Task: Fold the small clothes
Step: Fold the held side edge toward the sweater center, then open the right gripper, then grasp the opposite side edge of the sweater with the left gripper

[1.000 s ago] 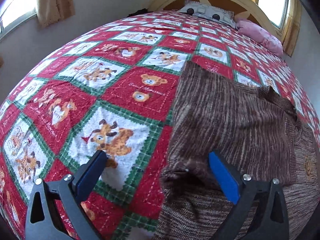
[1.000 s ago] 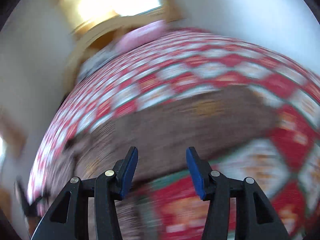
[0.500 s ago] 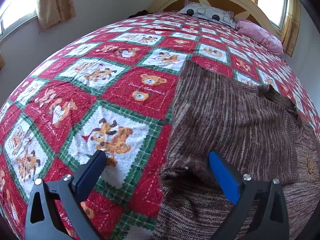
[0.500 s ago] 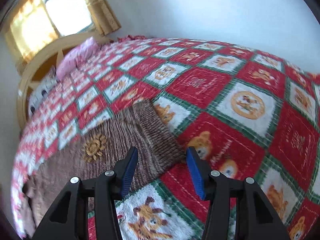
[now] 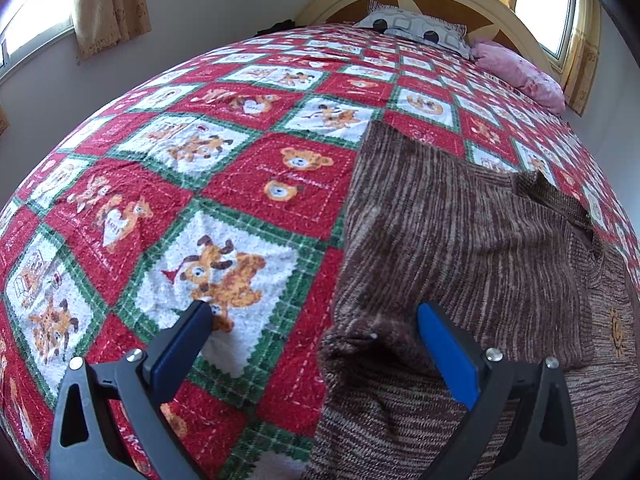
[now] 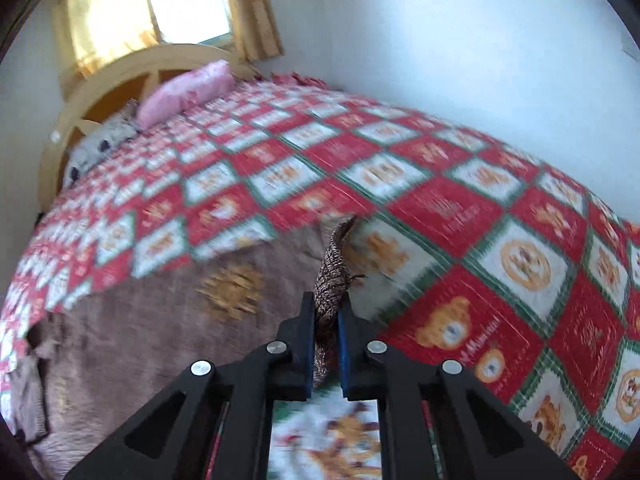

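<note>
right tongs (image 6: 325, 320) pinching sweater (image 6: 332, 272), left tongs (image 5: 316, 330) spread

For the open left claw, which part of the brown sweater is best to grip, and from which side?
The left claw should probably take the bunched sleeve cuff of the brown sweater, coming from the quilt side at its left. The cuff rises in a ridge, so fingers can close around it.

What I can't make out from here

My right view smears the quilt (image 6: 440, 208) and sweater (image 6: 160, 320); the right tool (image 6: 325, 320) covers the pinched knit's lower end. My left view's bottom edge crops the sweater (image 5: 460, 240) and the left tool (image 5: 316, 344).
</note>
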`<action>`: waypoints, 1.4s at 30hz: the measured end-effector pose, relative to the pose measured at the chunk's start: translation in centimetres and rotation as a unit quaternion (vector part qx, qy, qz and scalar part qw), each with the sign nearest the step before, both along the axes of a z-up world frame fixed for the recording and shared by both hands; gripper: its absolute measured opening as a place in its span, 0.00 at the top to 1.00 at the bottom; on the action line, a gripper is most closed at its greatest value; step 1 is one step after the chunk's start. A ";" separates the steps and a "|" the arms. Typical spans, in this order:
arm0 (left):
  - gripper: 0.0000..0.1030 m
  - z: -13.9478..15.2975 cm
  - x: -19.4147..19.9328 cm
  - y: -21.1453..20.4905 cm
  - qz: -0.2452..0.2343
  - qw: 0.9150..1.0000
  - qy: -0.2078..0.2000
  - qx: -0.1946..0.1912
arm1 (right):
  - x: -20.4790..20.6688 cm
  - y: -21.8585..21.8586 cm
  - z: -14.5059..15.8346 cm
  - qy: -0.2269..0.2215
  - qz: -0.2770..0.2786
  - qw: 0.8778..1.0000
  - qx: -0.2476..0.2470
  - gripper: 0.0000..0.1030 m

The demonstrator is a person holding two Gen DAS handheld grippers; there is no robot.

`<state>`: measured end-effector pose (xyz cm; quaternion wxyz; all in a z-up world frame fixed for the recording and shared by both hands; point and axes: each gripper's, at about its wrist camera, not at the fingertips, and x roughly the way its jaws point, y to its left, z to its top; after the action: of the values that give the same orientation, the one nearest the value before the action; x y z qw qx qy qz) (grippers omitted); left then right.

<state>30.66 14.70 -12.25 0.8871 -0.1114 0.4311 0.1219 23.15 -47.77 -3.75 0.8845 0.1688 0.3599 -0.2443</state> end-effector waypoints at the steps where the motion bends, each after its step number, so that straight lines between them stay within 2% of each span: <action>1: 0.00 0.0 0.0 0.0 0.000 1.000 0.000 0.000 | 0.3 1.0 1.1 -0.010 0.016 1.000 -0.003 0.92; 4: 0.00 0.0 0.0 0.0 0.000 1.000 0.000 0.000 | 1.5 4.3 3.4 -0.026 0.061 0.998 -0.021 0.92; 9: 0.00 0.0 0.0 0.0 0.000 1.000 0.000 0.000 | 3.6 12.7 5.9 -0.051 0.176 0.983 0.003 0.92; 13: 0.00 0.0 0.0 0.0 0.000 1.000 -0.001 -0.002 | 5.2 20.8 4.5 -0.047 0.270 0.961 0.041 0.92; 17: 0.00 0.0 -0.1 0.1 0.000 1.000 -0.001 -0.002 | 6.2 27.0 0.7 -0.022 0.318 0.945 0.069 0.92; 21: 0.00 0.0 -0.1 0.0 0.000 1.000 -0.002 -0.003 | 6.5 29.2 -2.8 -0.002 0.331 0.940 0.079 0.92; 26: 0.00 0.5 -0.2 -0.6 -0.011 1.000 -0.003 0.003 | 6.2 27.9 -4.8 -0.006 0.329 0.936 0.121 0.91; 30: 0.00 2.9 -1.2 -5.0 -0.089 0.995 -0.047 0.008 | 5.7 27.1 -5.0 -0.023 0.346 0.923 0.166 0.85; 31: 0.00 3.4 -1.3 -6.6 -0.119 0.991 -0.054 0.006 | 5.6 27.0 -5.0 -0.021 0.351 0.919 0.177 0.79; 32: 0.00 3.9 -1.2 -8.1 -0.150 0.987 -0.057 0.003 | 5.6 26.9 -5.1 -0.017 0.357 0.914 0.194 0.76; 34: 0.00 4.8 -1.0 -11.6 -0.224 0.973 -0.059 0.001 | 4.8 26.3 -4.8 -0.023 0.359 0.908 0.216 0.74; 35: 0.00 5.2 -1.0 -12.9 -0.246 0.967 -0.064 0.005 | 3.9 25.7 -4.4 -0.033 0.353 0.910 0.215 0.74; 37: 0.00 6.1 -1.3 -15.9 -0.302 0.950 -0.083 0.012 | 2.4 24.5 -3.6 -0.055 0.333 0.919 0.202 0.74; 39: 0.00 6.4 -1.3 -19.0 -0.367 0.926 -0.091 0.001 | 0.7 23.0 -3.2 -0.079 0.295 0.936 0.174 0.74; 42: 0.00 6.4 -0.4 -21.7 -0.413 0.906 -0.090 -0.007 | 0.0 21.7 -3.6 -0.089 0.265 0.944 0.173 0.74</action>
<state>30.21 -7.04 -5.81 0.8923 0.0603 0.3578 -0.2685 23.13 -26.09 -7.31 0.9028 0.2389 0.3482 0.0815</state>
